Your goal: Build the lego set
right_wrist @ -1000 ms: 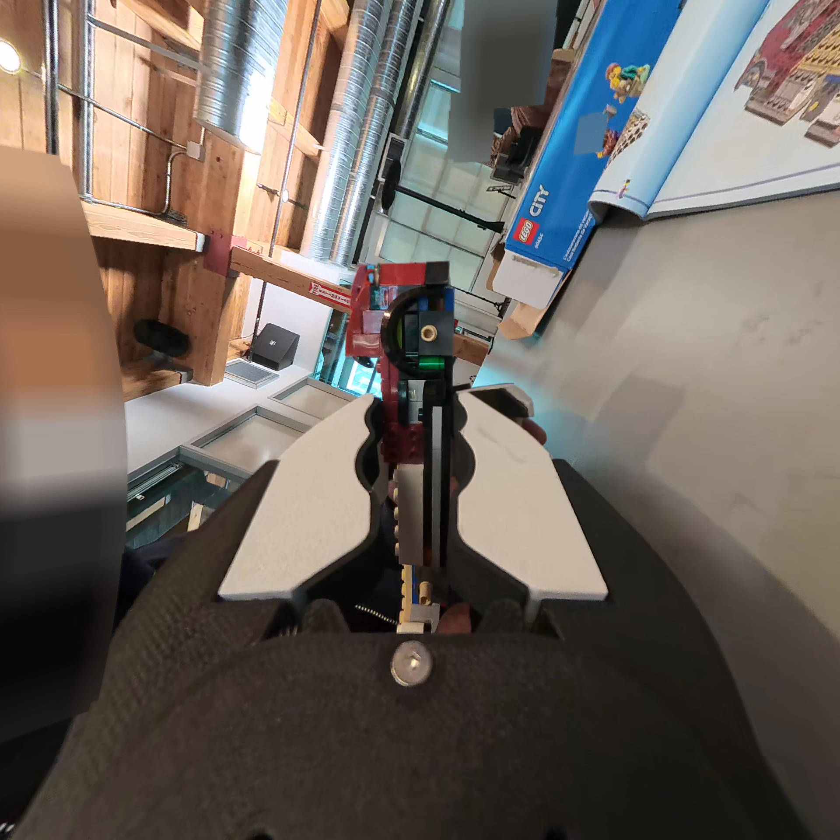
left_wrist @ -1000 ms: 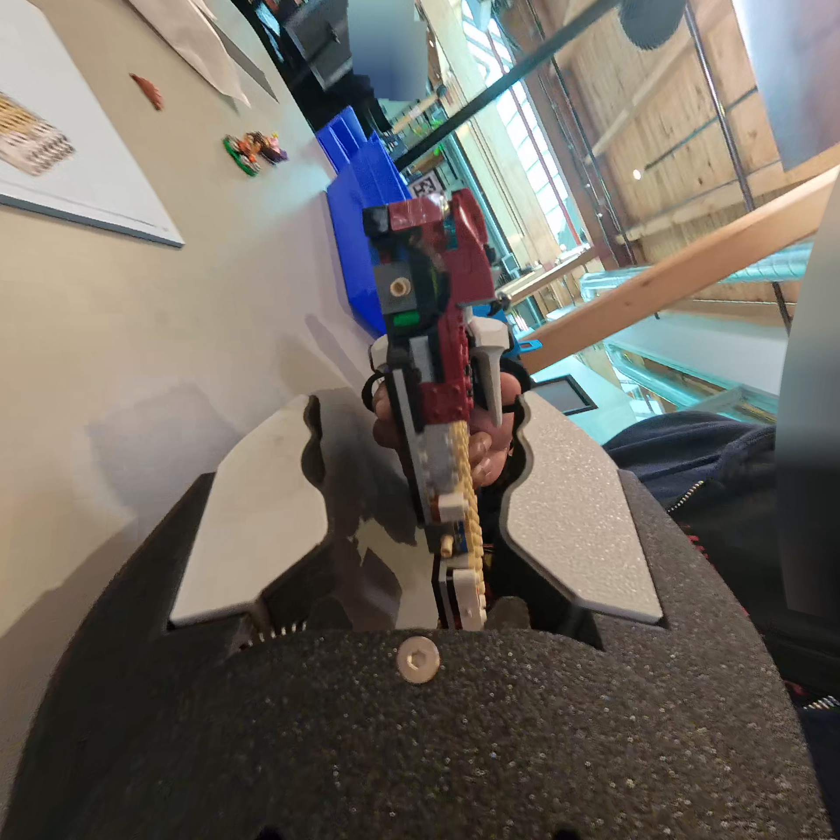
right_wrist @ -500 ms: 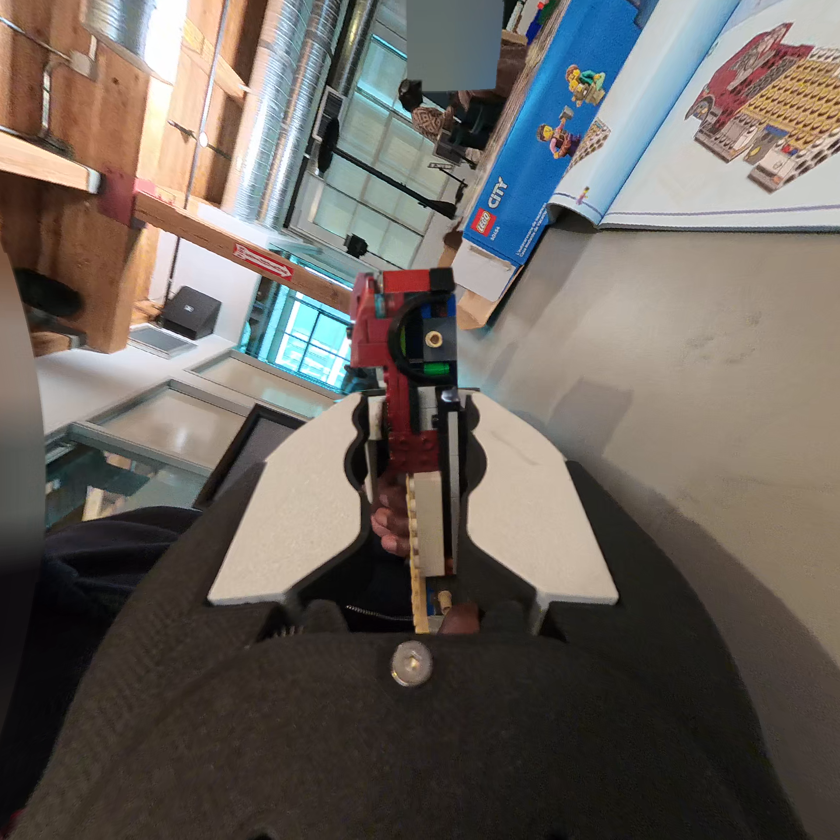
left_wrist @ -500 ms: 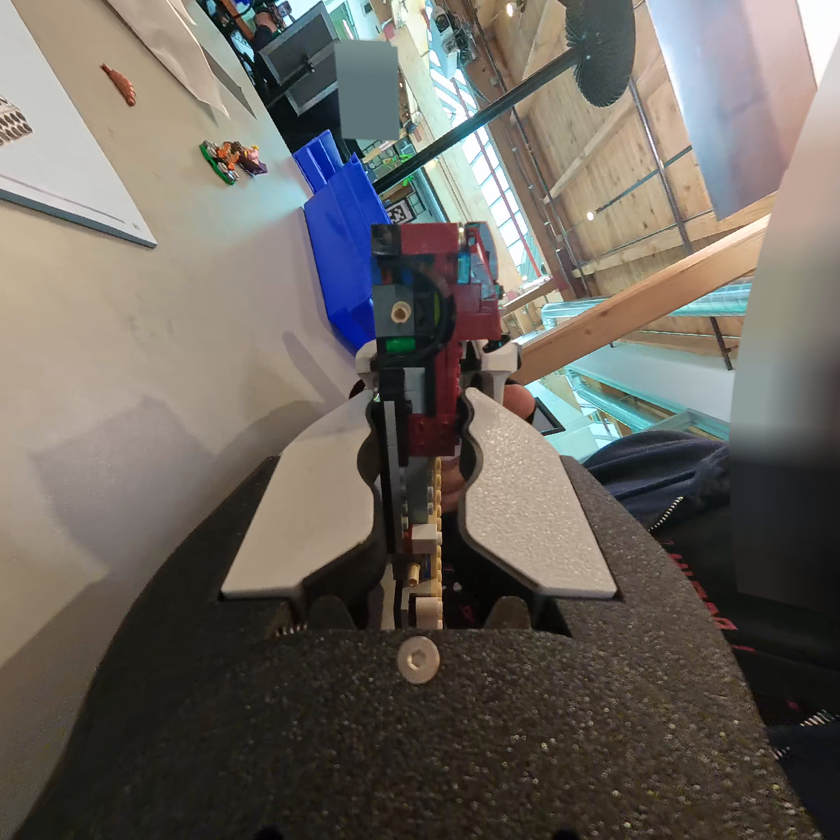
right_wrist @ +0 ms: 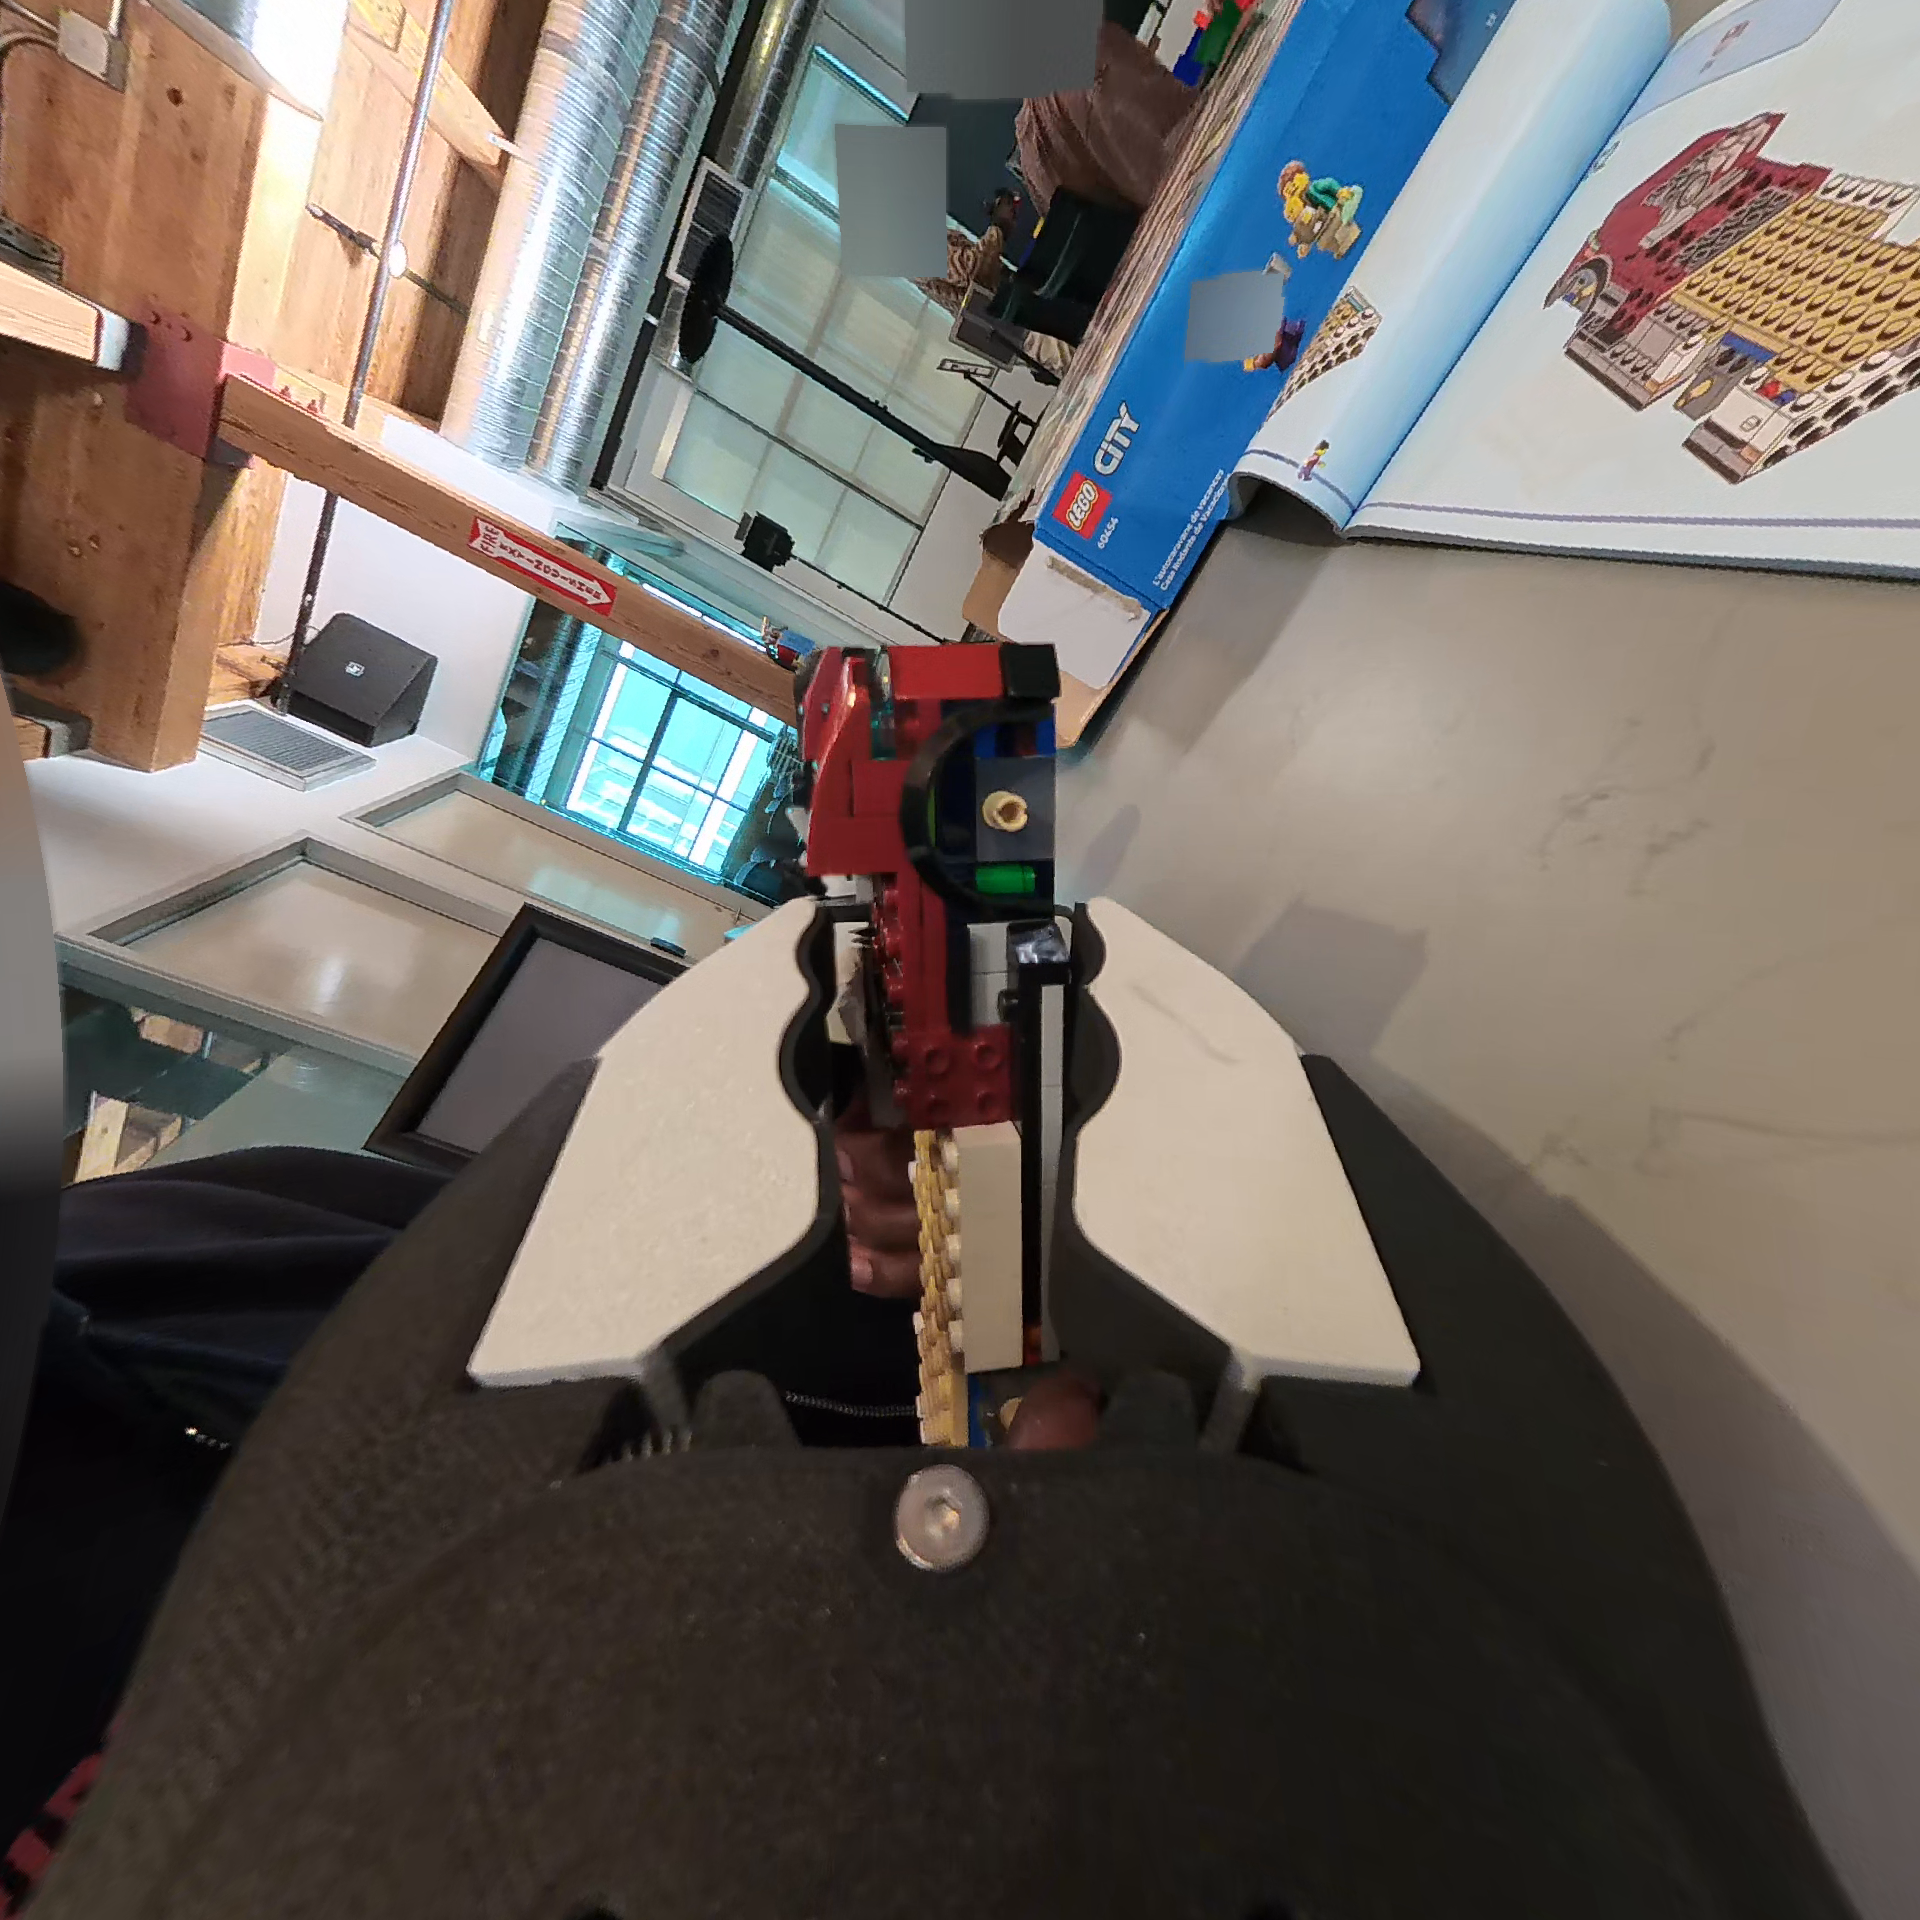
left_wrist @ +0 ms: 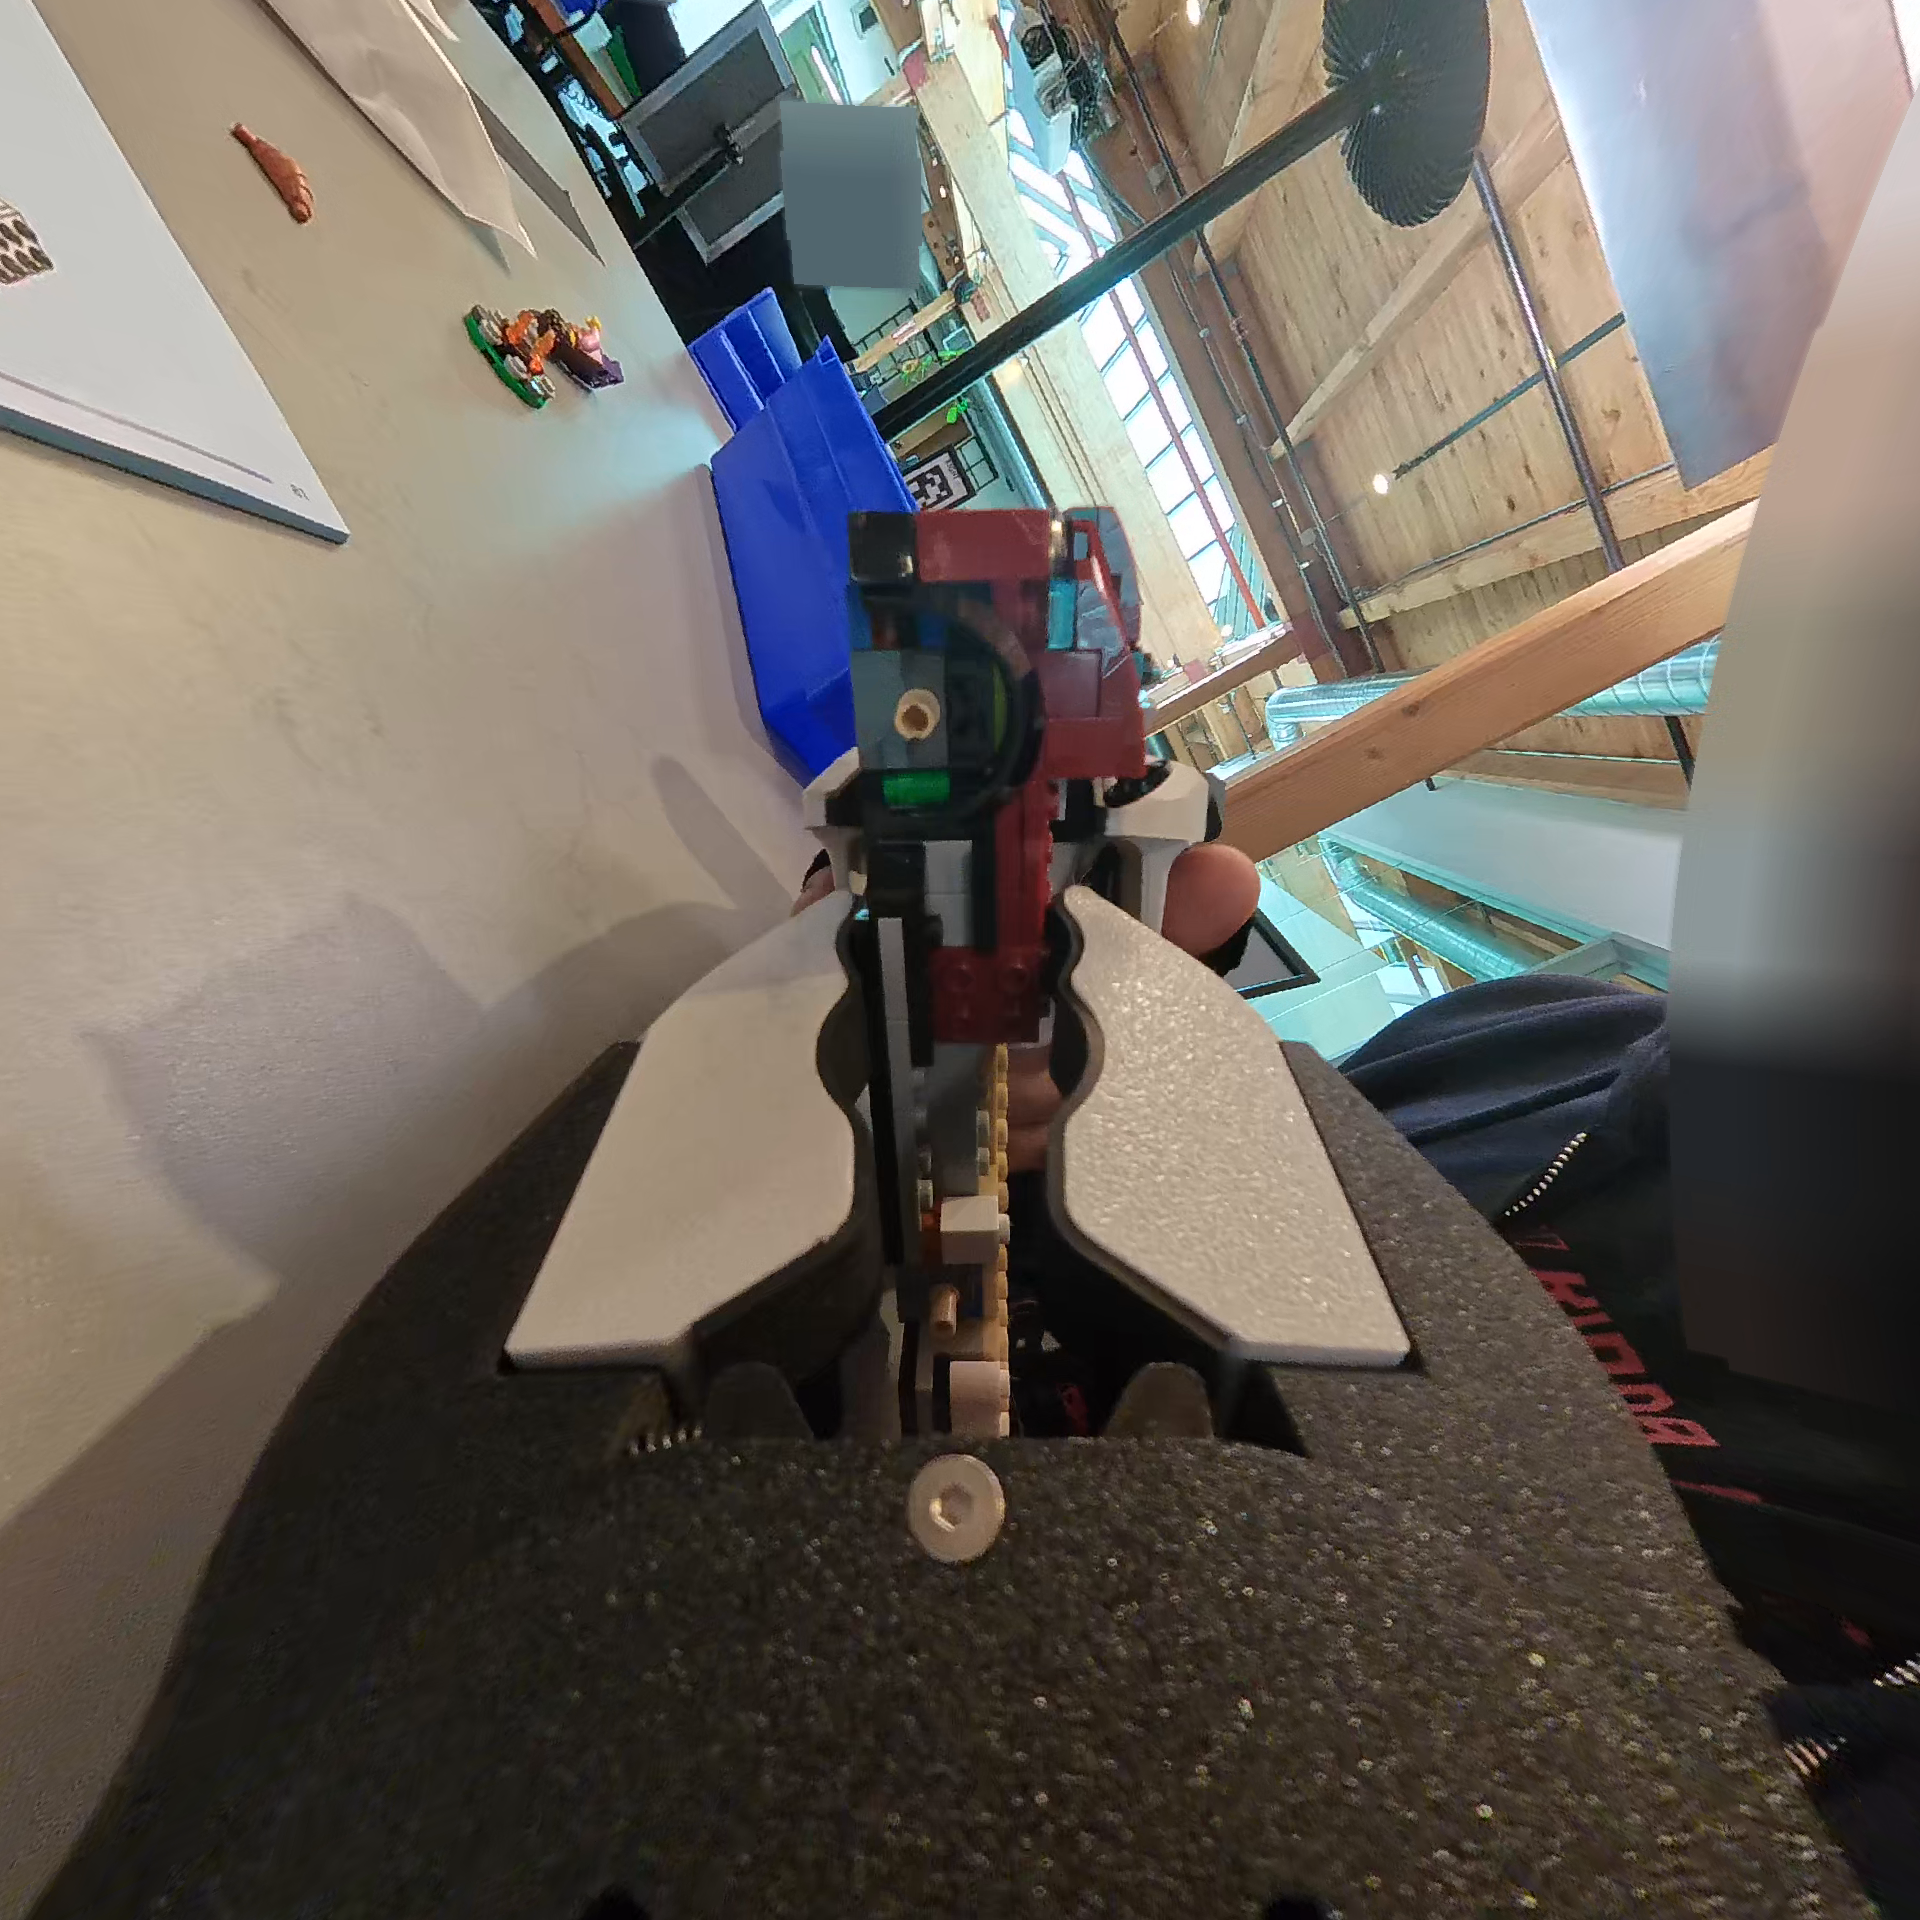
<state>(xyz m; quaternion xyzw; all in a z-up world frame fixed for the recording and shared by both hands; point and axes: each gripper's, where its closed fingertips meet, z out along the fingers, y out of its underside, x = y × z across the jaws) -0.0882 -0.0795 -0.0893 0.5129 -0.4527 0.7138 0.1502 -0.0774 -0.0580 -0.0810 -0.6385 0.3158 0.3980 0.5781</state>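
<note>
From the left wrist view, the left gripper [left_wrist: 956, 925] is clamped on a brick model [left_wrist: 987, 623], a dark red, grey and tan vehicle build held on edge at mid-frame, with both pads bearing on its flanks. Just past those tips the right gripper [left_wrist: 1003, 816] comes in from the far side. Its white finger [left_wrist: 1174, 810] at frame right stands a little clear of the red side, and a bare thumb [left_wrist: 1210, 894] rests behind it. The model hangs apart from the pale worktop [left_wrist: 312, 831], which fills the left of the frame. A blue bin [left_wrist: 800, 540] sits near, behind the model's top, and a small brick cluster [left_wrist: 535, 348] and an open booklet [left_wrist: 104, 343] lie well apart at upper left. The worktop ends just beyond the bin, so the free room is on the frame's right, bounded by a dark jacket [left_wrist: 1507, 1091]. From the right wrist view, the right gripper [right_wrist: 945, 925] straddles the same model [right_wrist: 914, 769]. The pad at frame right touches a black strip, while a dark slit shows between the other finger [right_wrist: 748, 997] and the red studs, so it looks slack rather than clamped. The worktop [right_wrist: 1507, 935] fills the right side, bare beside the model, and a blue box [right_wrist: 1195, 343] and the booklet [right_wrist: 1662, 312] sit well apart at upper right.
</note>
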